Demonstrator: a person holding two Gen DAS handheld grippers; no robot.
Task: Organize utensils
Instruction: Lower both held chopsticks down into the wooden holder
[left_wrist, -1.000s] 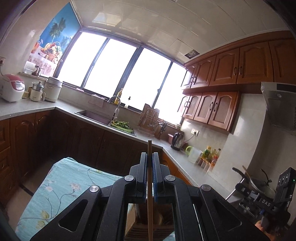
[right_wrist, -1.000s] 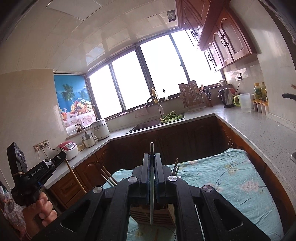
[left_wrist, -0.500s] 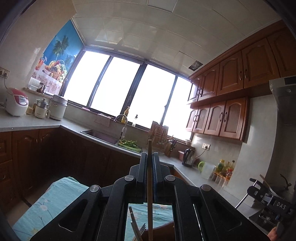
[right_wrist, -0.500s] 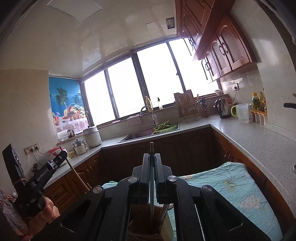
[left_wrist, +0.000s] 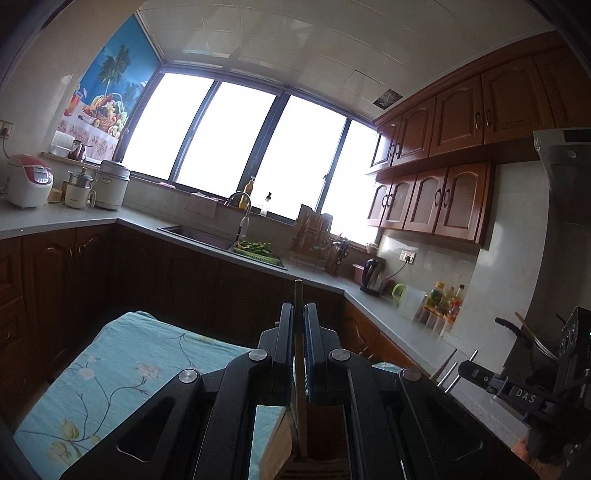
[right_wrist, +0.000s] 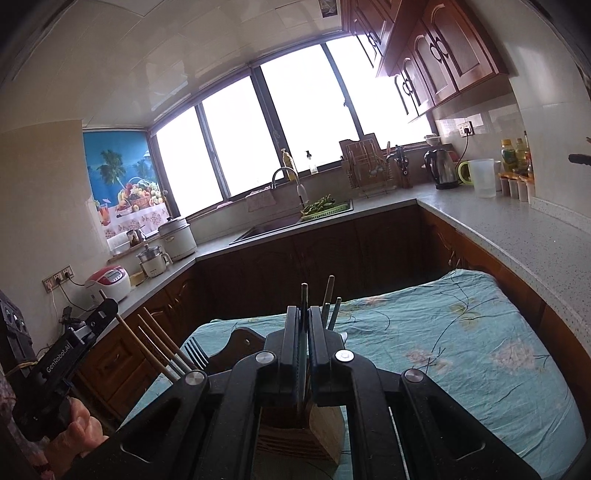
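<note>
**Two sticks clamped, both poised over the wooden holder**

Two grippers each pinch one utensil above the same wooden holder (right_wrist: 303, 432), which stands on the near part of a table covered with a blue flowered cloth (right_wrist: 461, 350).

The left gripper (left_wrist: 299, 325) is closed on a pale wooden chopstick (left_wrist: 298, 295). The stick runs upright between the pads, and its lower end reaches down into the holder's open top (left_wrist: 321, 435). Whether it touches the bottom cannot be told.

The right gripper (right_wrist: 303, 325) is closed on a thin dark stick (right_wrist: 303, 295), apparently a dark chopstick, also upright, with its lower end dropping toward the holder just below.

From the right wrist view, the holder already carries several things: two dark sticks (right_wrist: 328, 299) standing just right of the clamped one, a fork (right_wrist: 195, 354) and some pale chopsticks (right_wrist: 159, 343) leaning out to the left. The left gripper also shows there at the far left (right_wrist: 74, 347), gripped by a hand (right_wrist: 79, 432).

Judging by this, the sorting looks well advanced: most pieces sit in the holder, and no loose utensil shows on the cloth. What seems left is to lower and release these two sticks. The compartment each is aimed at cannot be made out.
</note>
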